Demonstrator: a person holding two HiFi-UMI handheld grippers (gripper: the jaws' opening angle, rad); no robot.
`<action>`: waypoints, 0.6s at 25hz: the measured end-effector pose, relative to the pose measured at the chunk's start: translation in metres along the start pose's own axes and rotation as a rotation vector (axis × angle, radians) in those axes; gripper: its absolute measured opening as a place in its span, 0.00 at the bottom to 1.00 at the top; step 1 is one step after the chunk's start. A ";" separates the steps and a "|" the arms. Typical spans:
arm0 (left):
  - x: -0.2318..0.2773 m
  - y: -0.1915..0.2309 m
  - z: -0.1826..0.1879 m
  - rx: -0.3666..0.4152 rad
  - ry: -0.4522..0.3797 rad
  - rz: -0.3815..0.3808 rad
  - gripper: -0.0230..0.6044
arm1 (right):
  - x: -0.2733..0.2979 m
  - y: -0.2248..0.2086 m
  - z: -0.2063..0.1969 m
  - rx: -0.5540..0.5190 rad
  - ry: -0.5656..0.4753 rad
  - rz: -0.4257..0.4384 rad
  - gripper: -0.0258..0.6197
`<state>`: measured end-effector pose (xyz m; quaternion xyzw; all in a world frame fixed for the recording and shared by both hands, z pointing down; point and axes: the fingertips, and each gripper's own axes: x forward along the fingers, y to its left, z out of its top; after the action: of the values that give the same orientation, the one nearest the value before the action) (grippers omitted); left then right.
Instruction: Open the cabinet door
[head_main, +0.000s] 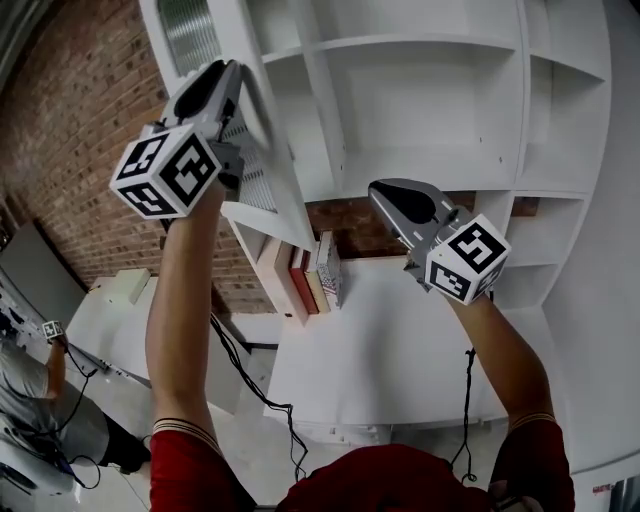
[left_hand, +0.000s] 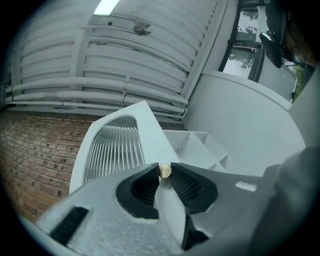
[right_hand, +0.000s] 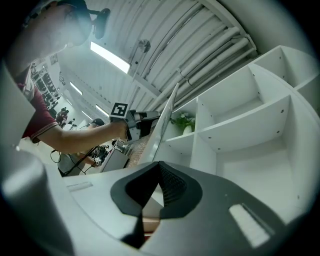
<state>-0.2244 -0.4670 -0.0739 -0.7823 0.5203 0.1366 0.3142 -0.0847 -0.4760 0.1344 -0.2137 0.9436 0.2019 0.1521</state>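
The white cabinet door (head_main: 283, 170) with a ribbed glass pane (head_main: 190, 35) stands swung out from the white cabinet (head_main: 420, 100). My left gripper (head_main: 240, 78) is at the door's free edge, high on the left. In the left gripper view its pads are shut on the small brass knob (left_hand: 164, 171) of the door (left_hand: 117, 145). My right gripper (head_main: 382, 192) hangs in front of the open shelves, touching nothing. Its jaws (right_hand: 159, 165) meet at the tips with nothing between them. The right gripper view shows the door (right_hand: 165, 117) edge-on, with the left gripper (right_hand: 145, 122) on it.
Several books (head_main: 310, 280) lean on the white desk (head_main: 400, 350) under the cabinet. A small plant (right_hand: 183, 121) sits on a shelf inside. A brick wall (head_main: 80, 130) runs behind on the left. Another person (head_main: 30, 400) stands at the lower left, and cables (head_main: 250, 375) trail down.
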 end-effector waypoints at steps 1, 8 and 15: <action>-0.003 0.001 0.002 -0.009 -0.003 -0.006 0.16 | 0.001 0.002 0.000 0.001 0.000 0.002 0.06; -0.044 0.015 0.028 -0.031 -0.038 -0.018 0.17 | 0.006 0.022 0.004 0.010 -0.002 0.002 0.06; -0.095 0.046 0.052 -0.046 -0.070 -0.001 0.18 | 0.018 0.058 0.007 0.014 0.001 0.010 0.06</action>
<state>-0.2997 -0.3765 -0.0783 -0.7842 0.5054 0.1756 0.3142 -0.1260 -0.4313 0.1394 -0.2081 0.9461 0.1960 0.1521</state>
